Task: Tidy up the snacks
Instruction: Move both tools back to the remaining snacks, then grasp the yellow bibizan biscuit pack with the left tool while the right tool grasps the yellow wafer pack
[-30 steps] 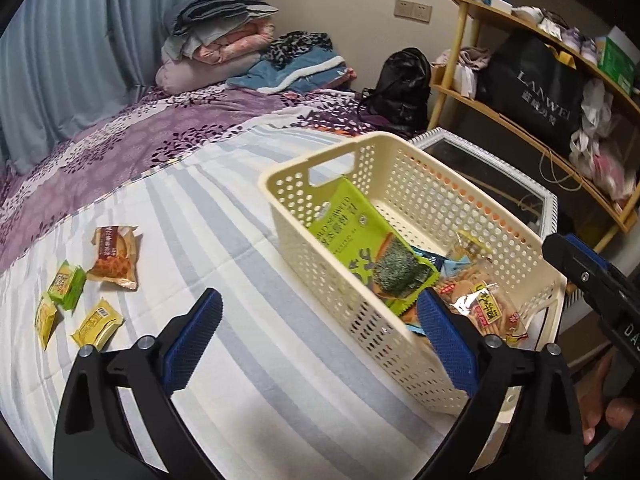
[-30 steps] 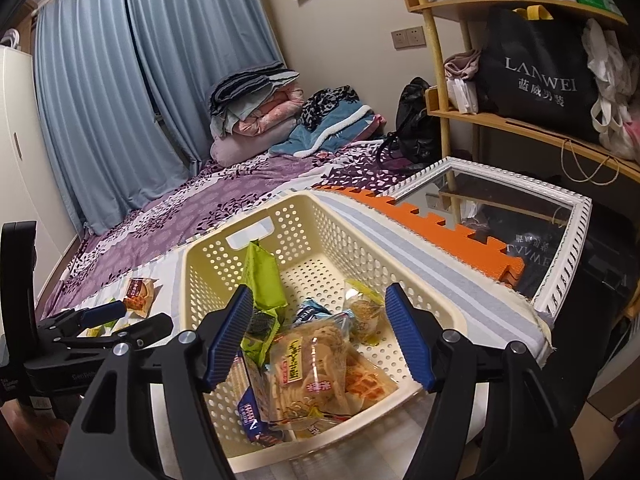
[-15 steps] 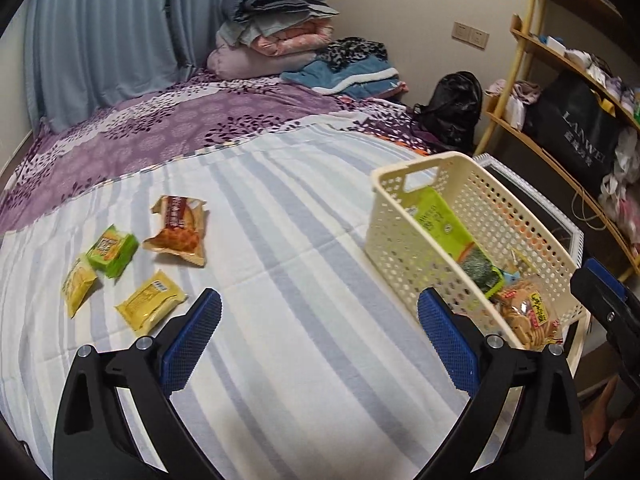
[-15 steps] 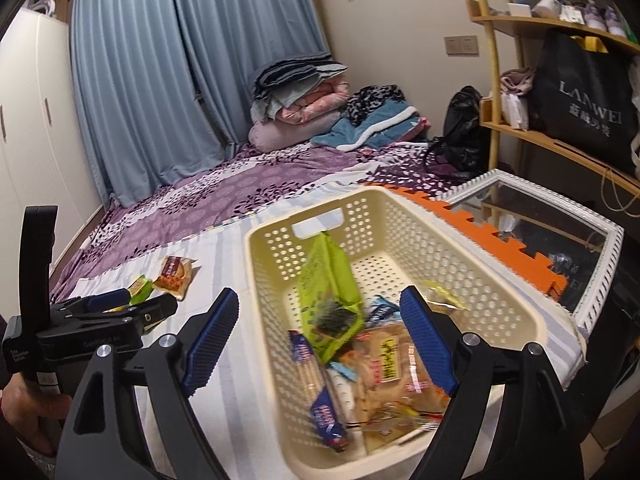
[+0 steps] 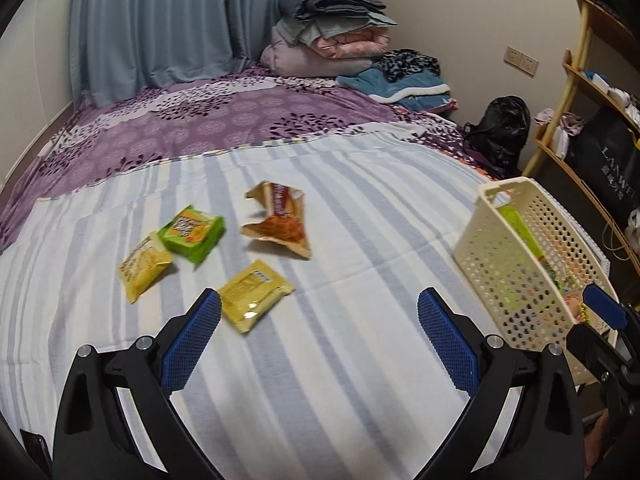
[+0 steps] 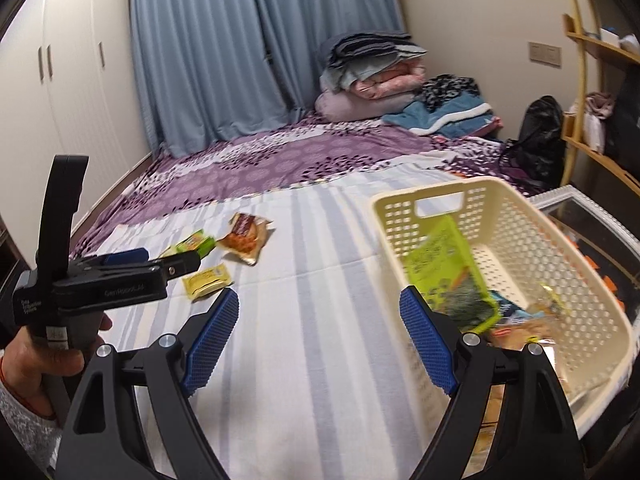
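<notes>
Nearby, yellow packet [image 5: 256, 295] lying diagonally on bed [image 5: 340, 360] (long axis toward basket [image 5: 516, 280]), both grippers' fingers released, empty.

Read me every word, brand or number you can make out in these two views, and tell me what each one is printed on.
"LANWE", cut off at the frame edge: black bag on the shelf.
"GenRobot.AI": side of the left gripper, small, so the reading is uncertain.
White vertical print on its handle end: too small to read.
Orange packet, green packet, two yellow packets, green bag in the basket: print blurred, unreadable.
</notes>
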